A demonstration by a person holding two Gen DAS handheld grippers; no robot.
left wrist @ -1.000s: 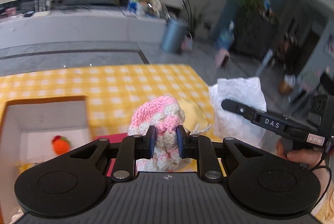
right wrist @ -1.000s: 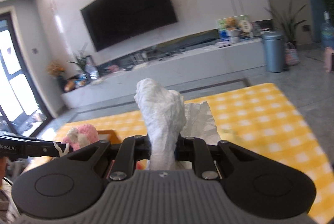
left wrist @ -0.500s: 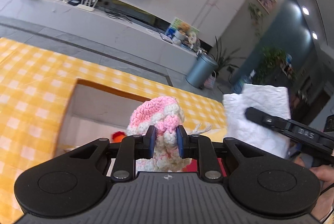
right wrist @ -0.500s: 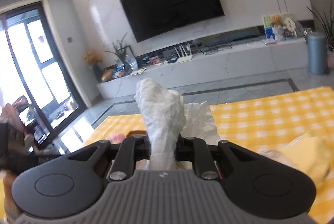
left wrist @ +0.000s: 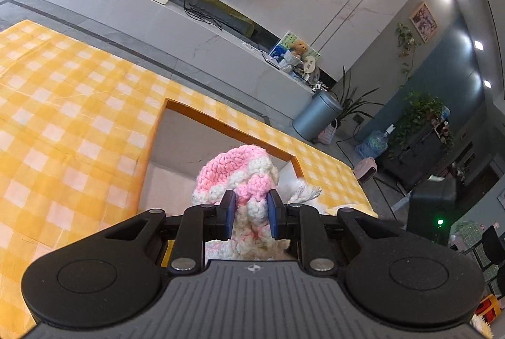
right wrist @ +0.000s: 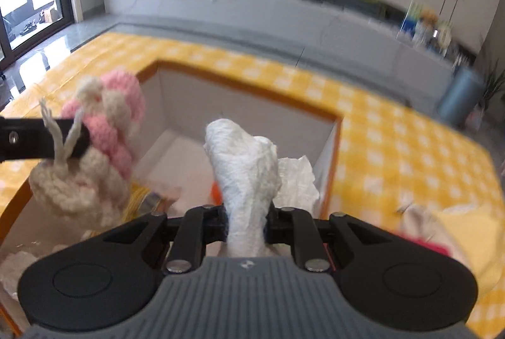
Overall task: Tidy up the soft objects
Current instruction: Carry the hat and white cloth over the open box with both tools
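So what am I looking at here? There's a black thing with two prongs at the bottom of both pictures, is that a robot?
No robot arm here: a person holds one hand tool in each hand, each with two fingers that pinch. A small wide-angle camera sits on each tool and looks forward along its fingers, so the black shape at the bottom of each picture is the tool itself.

One picture comes from the left gripper. It is shut on a pink and cream knitted toy. The other comes from the right gripper, shut on a bunch of white paper; the left tool and its toy show at that picture's left side.

Both are held over an open box with an orange rim, which stands on a yellow checked tablecloth. A few small things already lie in the box, too blurred to name.
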